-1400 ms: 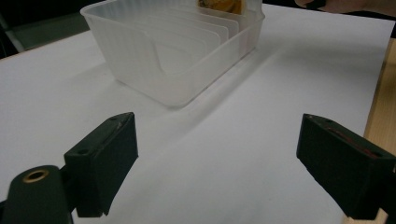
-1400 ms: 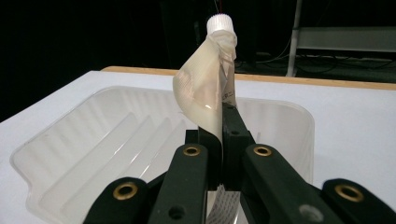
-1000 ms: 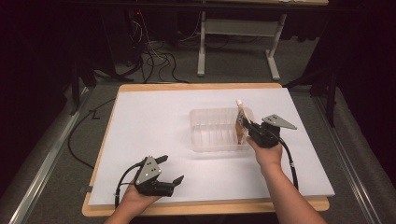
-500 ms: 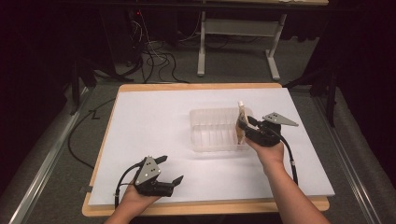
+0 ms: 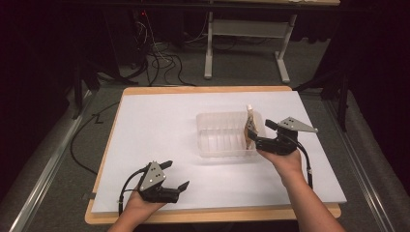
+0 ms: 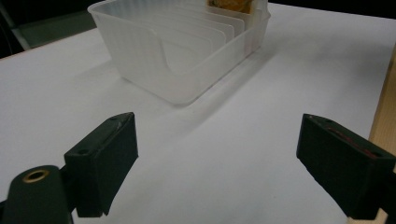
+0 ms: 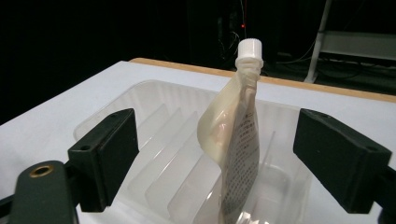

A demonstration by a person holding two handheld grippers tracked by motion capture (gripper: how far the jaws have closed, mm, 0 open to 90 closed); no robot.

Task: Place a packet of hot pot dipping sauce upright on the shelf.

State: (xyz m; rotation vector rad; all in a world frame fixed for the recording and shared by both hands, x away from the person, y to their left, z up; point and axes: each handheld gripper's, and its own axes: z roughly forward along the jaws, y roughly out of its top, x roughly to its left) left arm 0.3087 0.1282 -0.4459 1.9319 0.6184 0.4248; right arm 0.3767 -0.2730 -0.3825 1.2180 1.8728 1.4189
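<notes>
A clear plastic bin (image 5: 222, 140) with upright dividers sits on the white table top. A cream spout pouch (image 5: 249, 126) with a white cap stands in the slot at the bin's right end. My right gripper (image 5: 258, 131) is at that end, open. In the right gripper view its jaws stand wide on either side of the pouch (image 7: 236, 135) and do not touch it. My left gripper (image 5: 175, 175) rests open near the table's front edge, with nothing between its jaws. In the left gripper view the bin (image 6: 163, 56) lies ahead of it.
The white sheet (image 5: 159, 125) covers a wooden board whose edge (image 5: 212, 214) shows at the front. Cables trail from both grippers. Beyond the table are table legs (image 5: 209, 43) and loose cables on the floor.
My right gripper has drawn back slightly to the right, away from the pouch, which stays standing in the bin. The left gripper has not moved.
</notes>
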